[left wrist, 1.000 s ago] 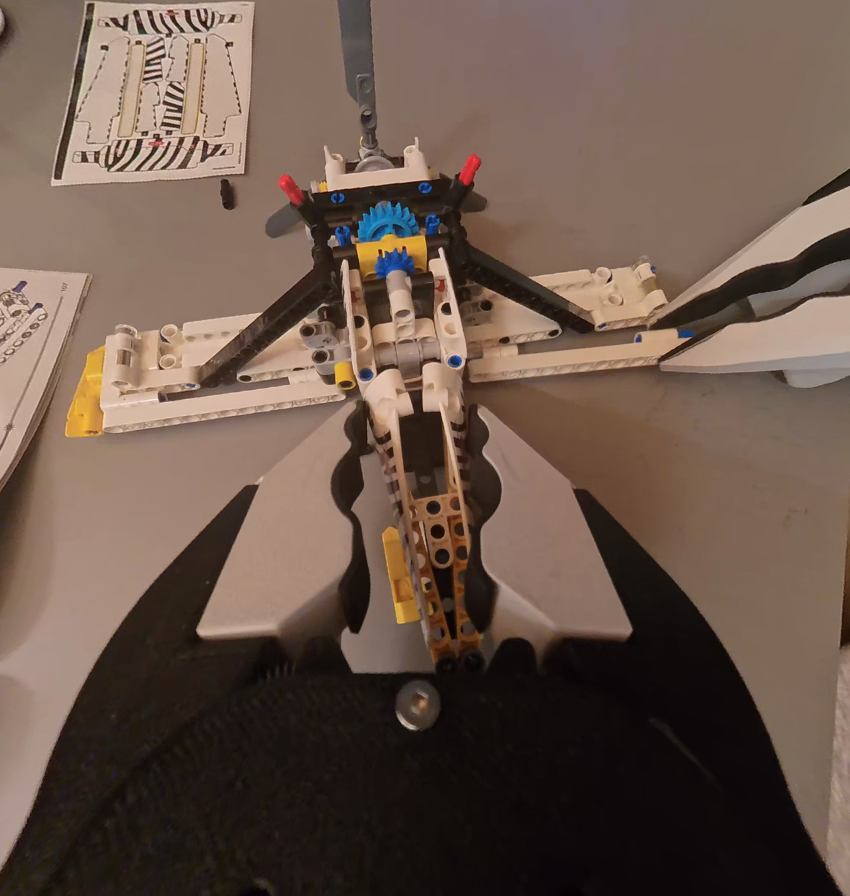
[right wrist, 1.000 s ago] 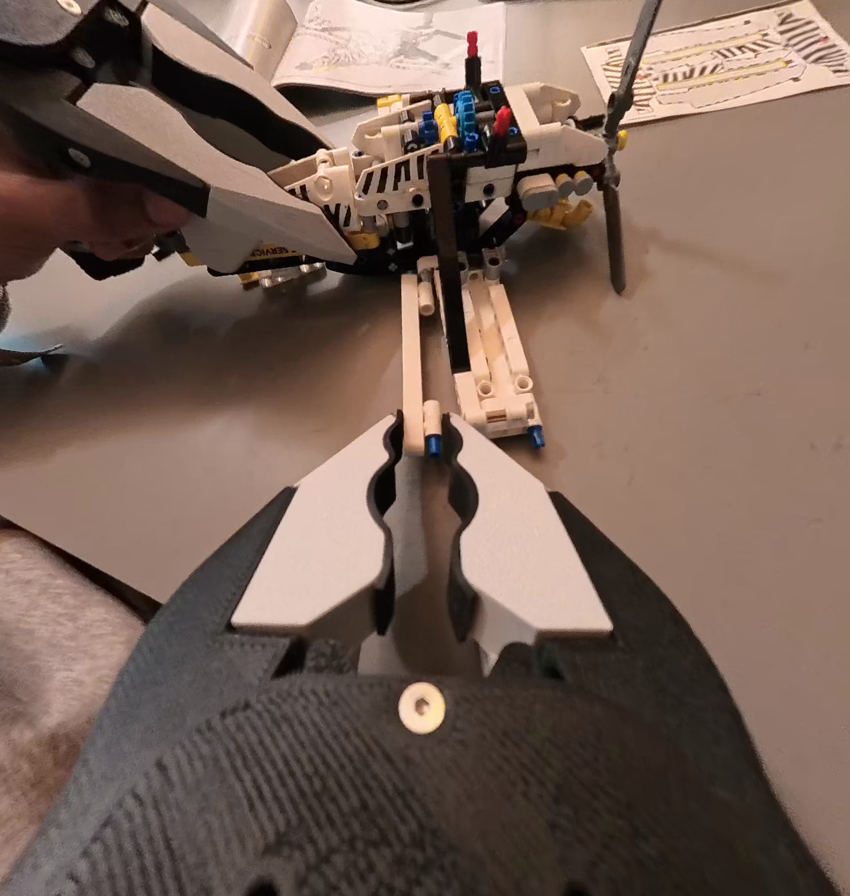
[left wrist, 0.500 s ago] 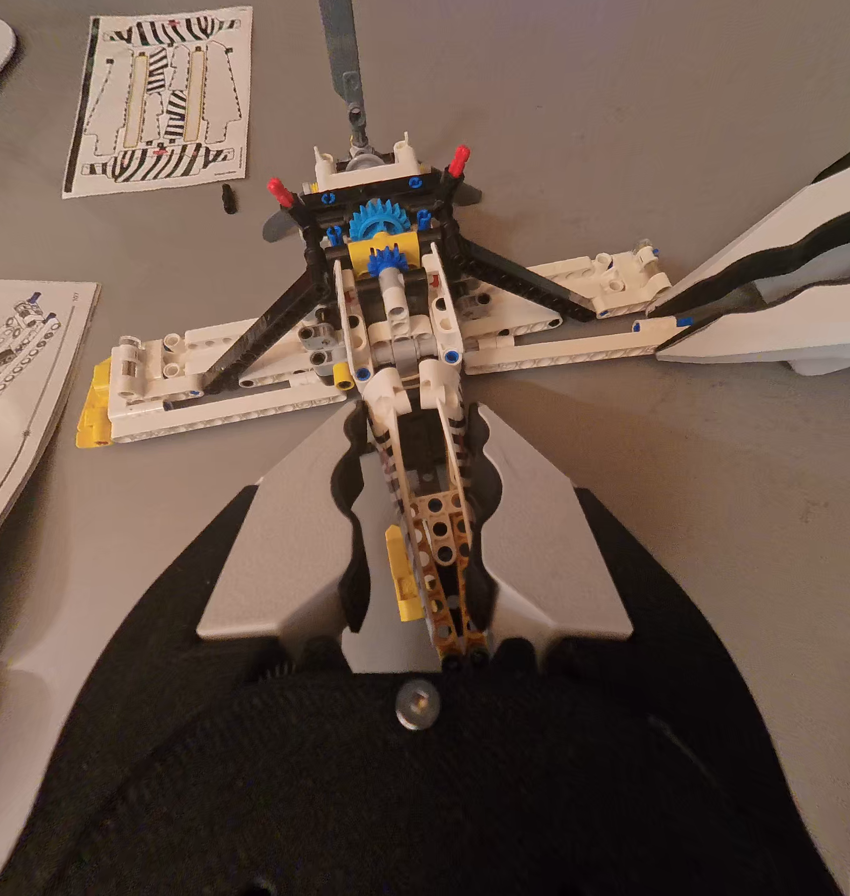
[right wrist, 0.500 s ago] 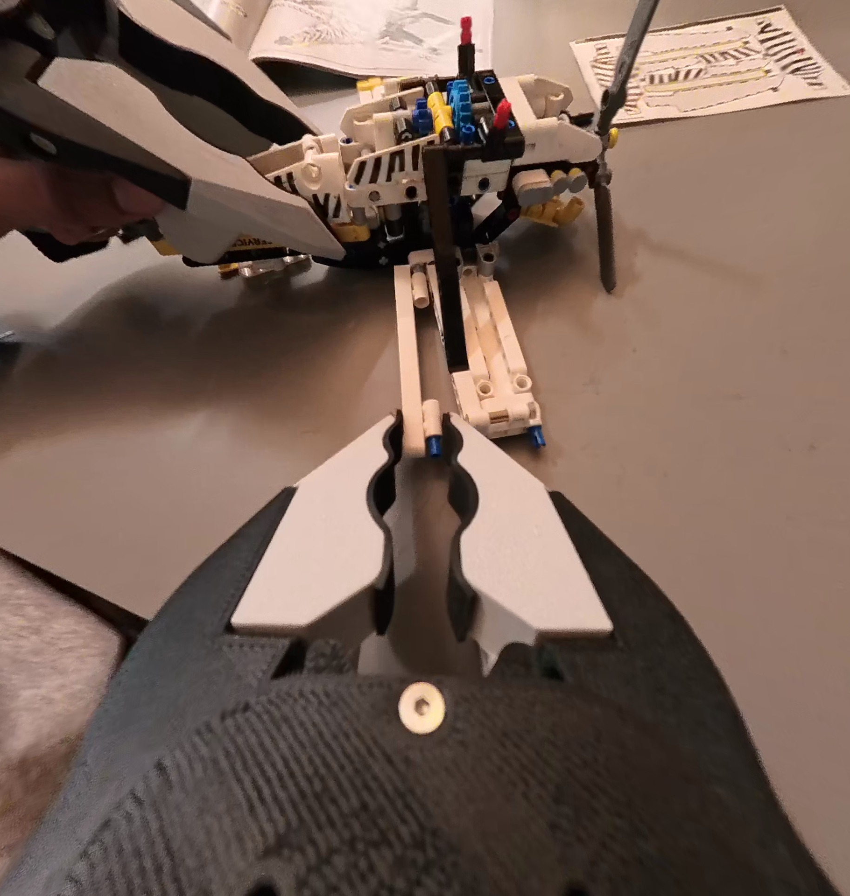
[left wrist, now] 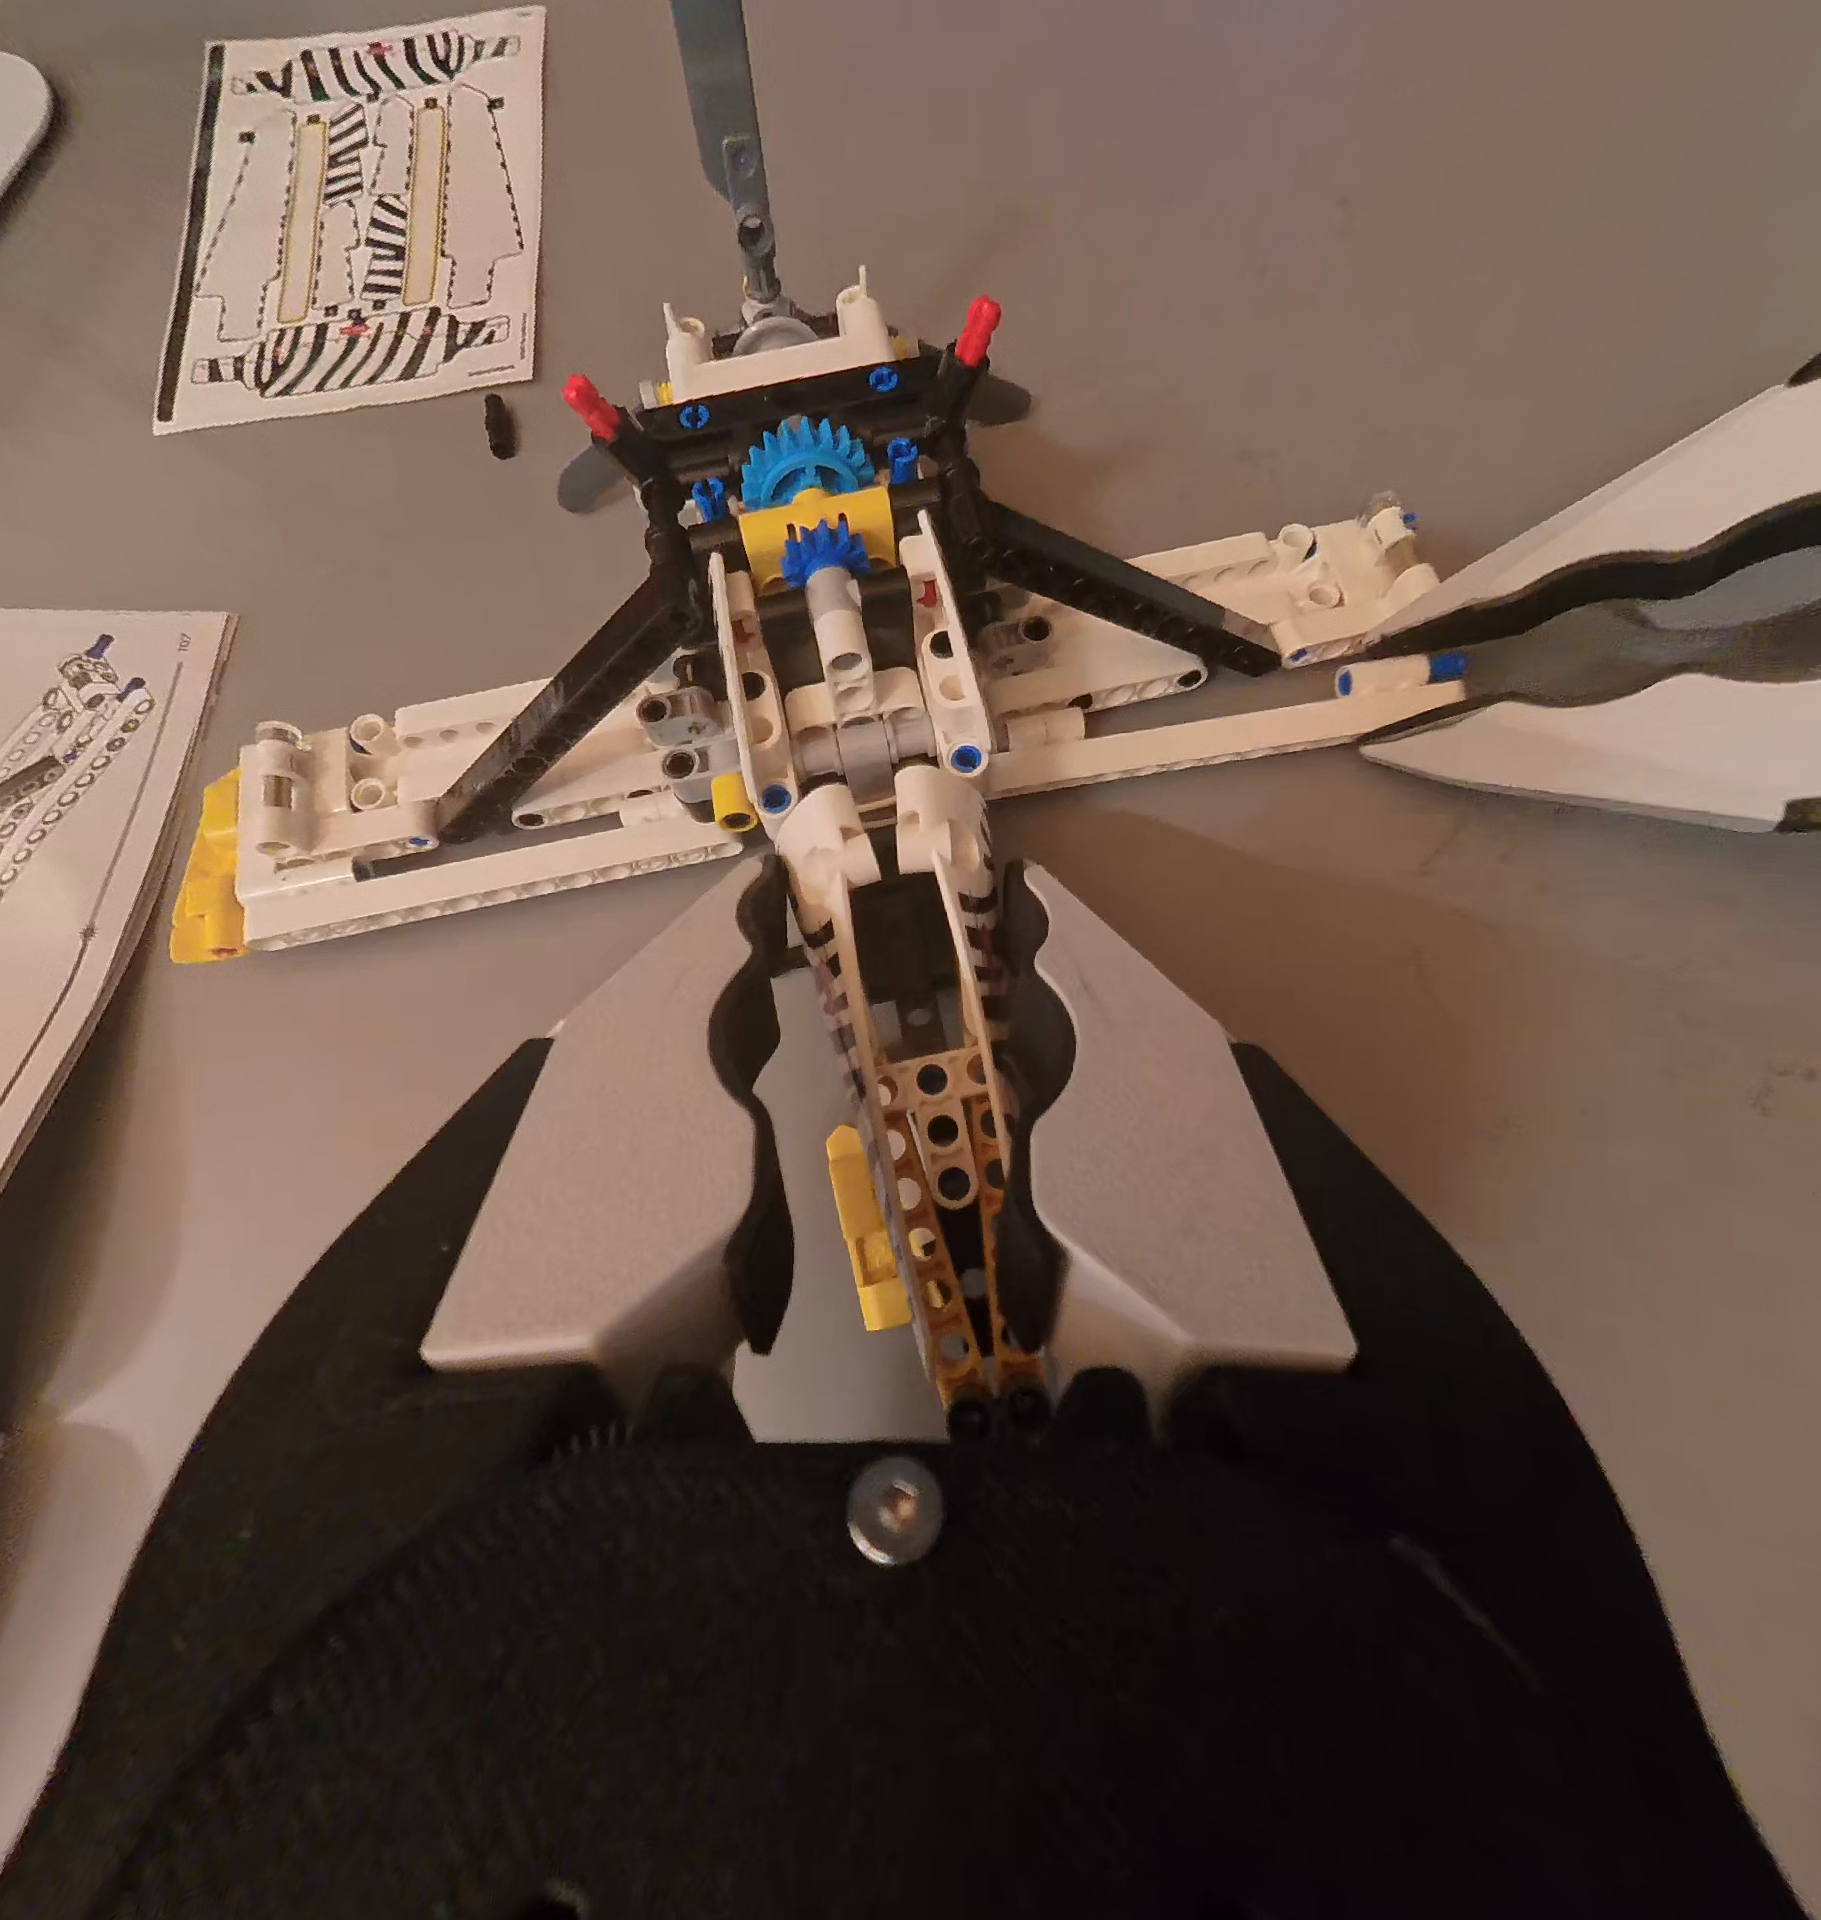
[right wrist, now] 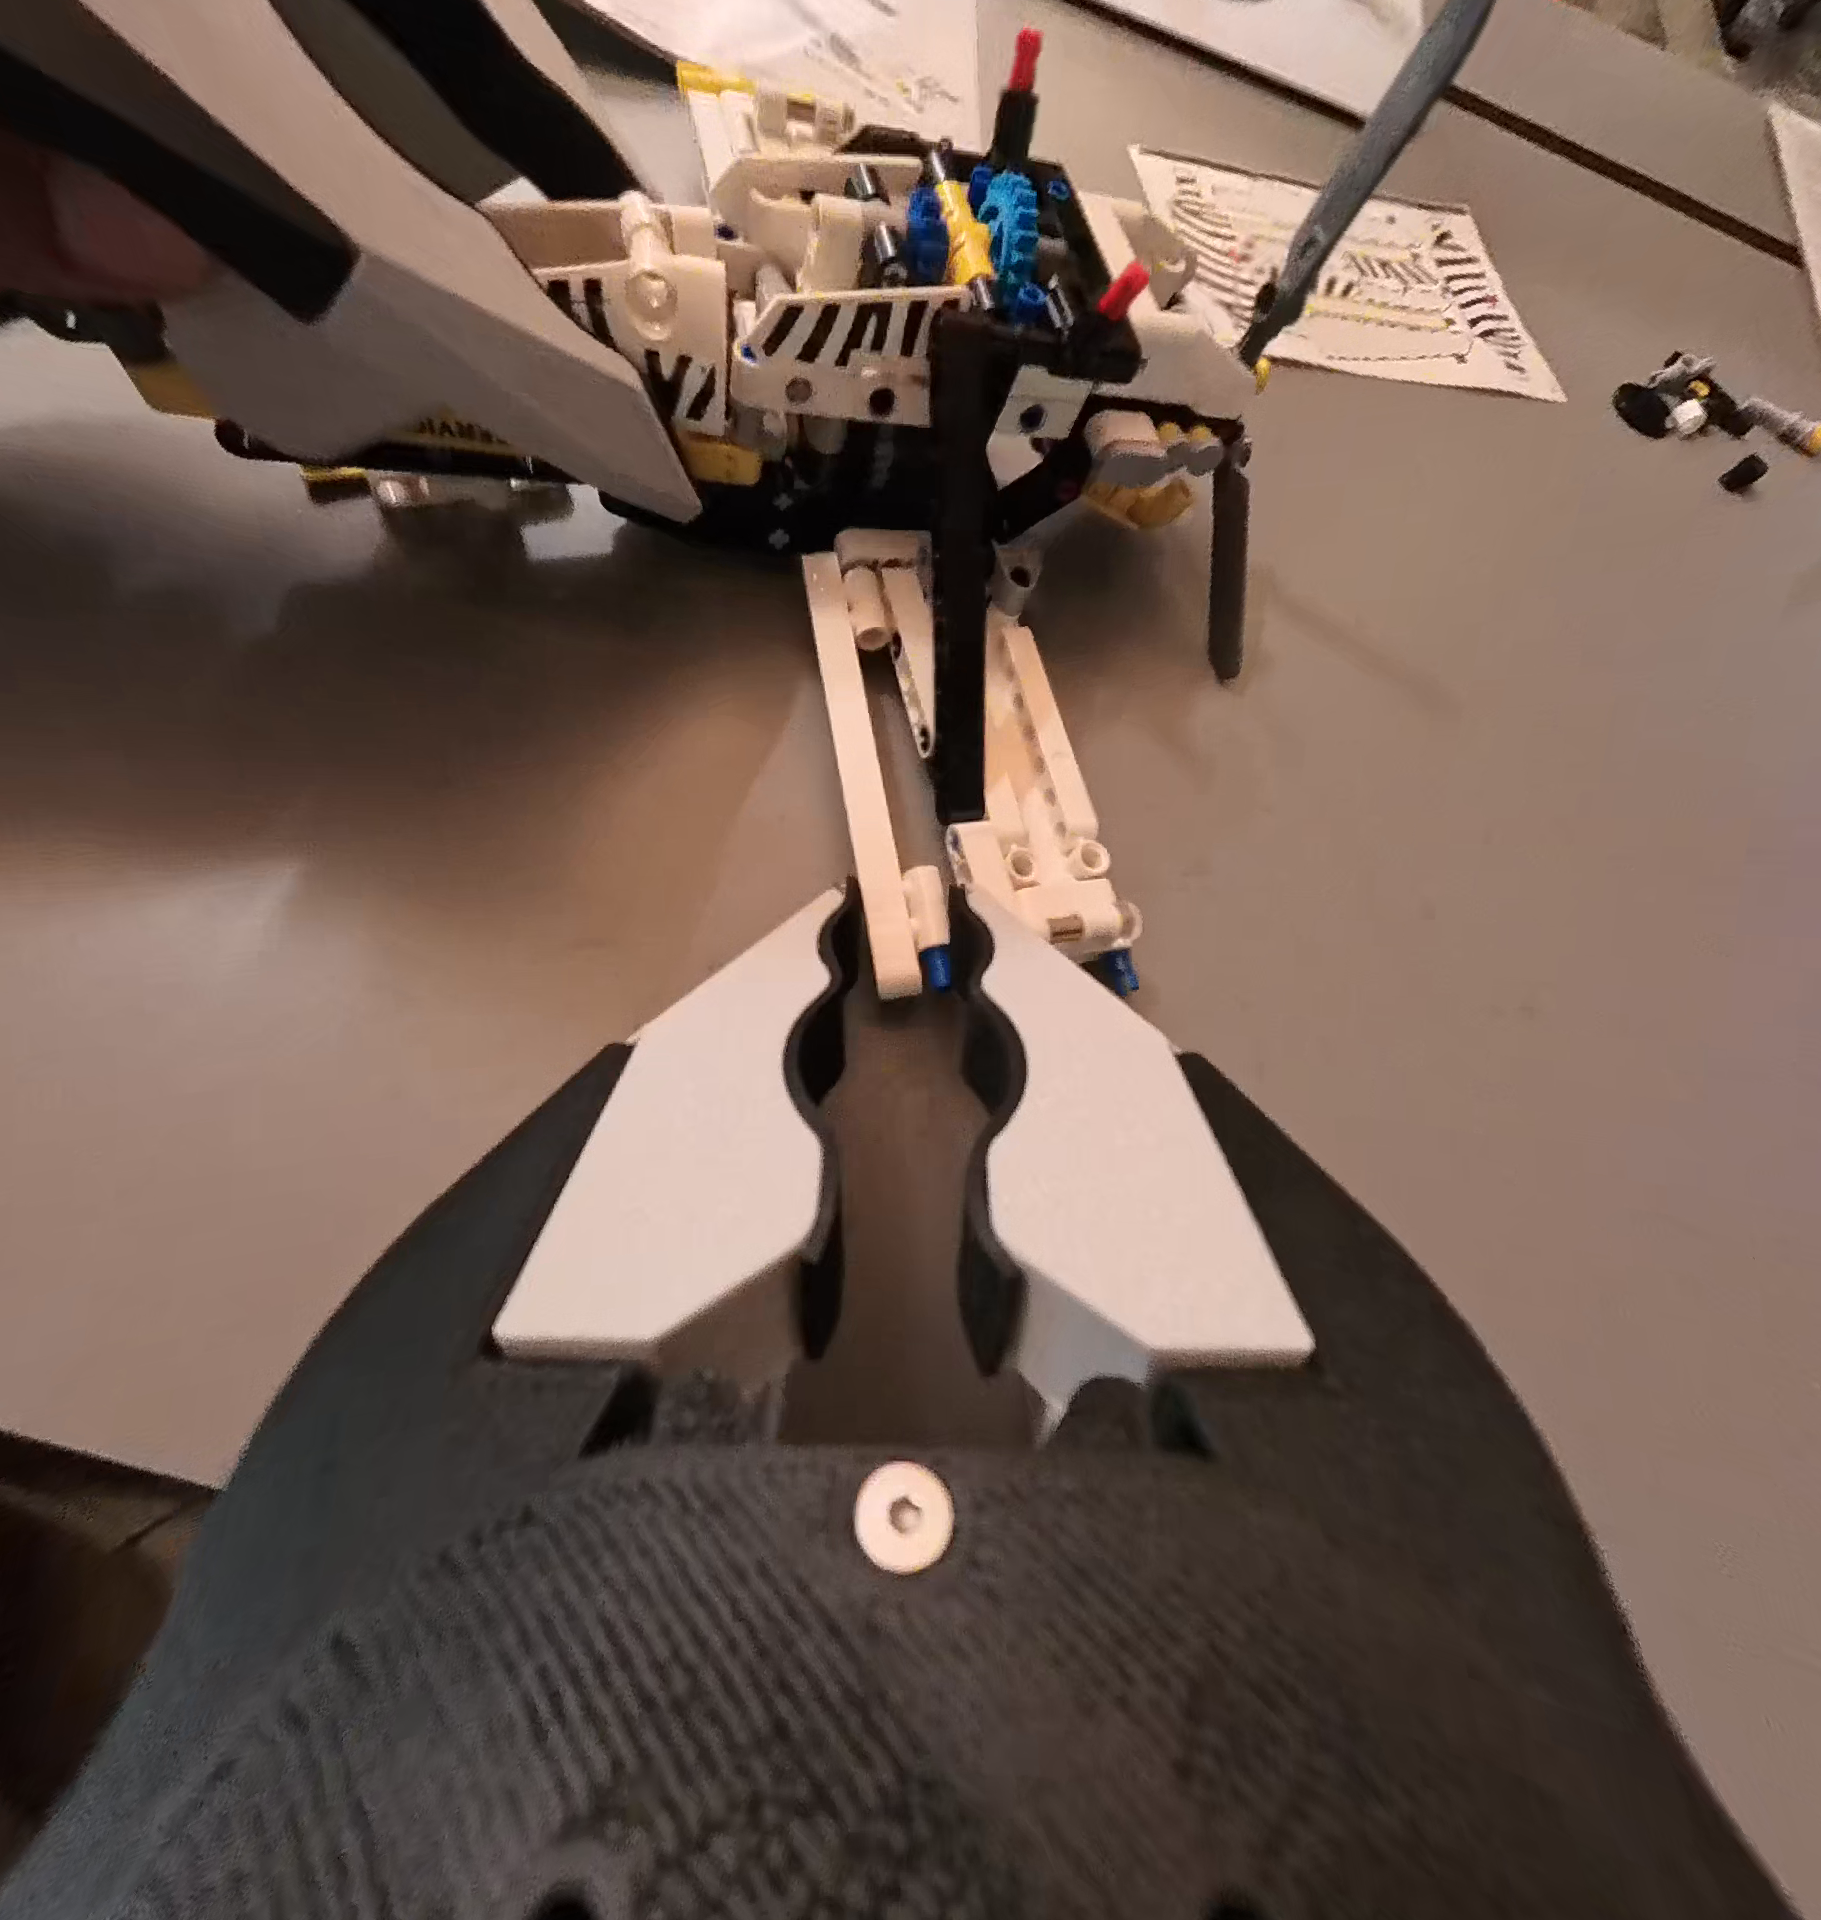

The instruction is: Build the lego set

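Note:
A white, black and yellow lego plane with zebra stripes, blue gears and a grey propeller lies on the grey table. My left gripper is shut on the plane's tail, which runs back between the fingers. My right gripper is shut on the tip of the white beam at the end of the plane's right wing, beside a blue pin. The right gripper also shows in the left wrist view at the wing tip. The left gripper shows in the right wrist view, held by a hand.
A striped sticker sheet lies at the back left with a small black pin next to it. An open instruction booklet lies at the left. Several loose small parts lie beyond the propeller. The table edge is near me.
The right wrist view has moved closer and swung, so the plane looks larger and loose parts come into sight at the right. Both grips are unchanged. The plane shifted slightly.

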The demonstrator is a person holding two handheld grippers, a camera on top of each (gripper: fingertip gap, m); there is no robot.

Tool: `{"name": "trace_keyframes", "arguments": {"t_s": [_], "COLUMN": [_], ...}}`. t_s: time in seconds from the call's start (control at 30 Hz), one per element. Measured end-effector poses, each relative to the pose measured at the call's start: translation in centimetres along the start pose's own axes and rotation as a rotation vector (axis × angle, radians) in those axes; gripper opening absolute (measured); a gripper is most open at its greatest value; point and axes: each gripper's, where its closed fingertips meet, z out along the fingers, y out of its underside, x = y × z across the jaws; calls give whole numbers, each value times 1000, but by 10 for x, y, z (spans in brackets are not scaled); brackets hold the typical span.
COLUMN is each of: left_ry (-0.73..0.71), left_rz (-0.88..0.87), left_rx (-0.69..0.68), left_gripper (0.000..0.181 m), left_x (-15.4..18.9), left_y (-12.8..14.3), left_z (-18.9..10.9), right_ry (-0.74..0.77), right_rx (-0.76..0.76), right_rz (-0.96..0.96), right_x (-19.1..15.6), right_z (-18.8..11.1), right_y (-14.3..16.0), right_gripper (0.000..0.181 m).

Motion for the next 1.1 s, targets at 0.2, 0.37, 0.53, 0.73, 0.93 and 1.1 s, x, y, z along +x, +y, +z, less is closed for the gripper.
{"name": "trace_keyframes", "arguments": {"t_s": [0.2,0.37,0.53,0.73,0.93,1.1], "left_ry": [11,3,-1,-1,-7,-7], "left_rz": [-22,-16,-13,-12,-5,-1], "left_rx": [20,23,25,26,24,25], "left_gripper": [42,42,42,41,41,42], "left_x": [0,0,-1,-1,-1,-1], "left_y": [-1,-1,-1,-1,-1,-1], "left_z": [0,0,0,1,1,1], "right_ry": [-49,-87,-94,1,4,-34], "right_rx": [57,77,27,71,19,-14], "right_rz": [42,122,108,-63,-94,-50], "right_x": [-5,-2,-2,-4,-5,-4], "right_z": [-8,-18,-14,-21,-11,-7], "right_y": [-2,4,10,-1,5,6], "right_gripper": [28,25,19,10,10,14]}}
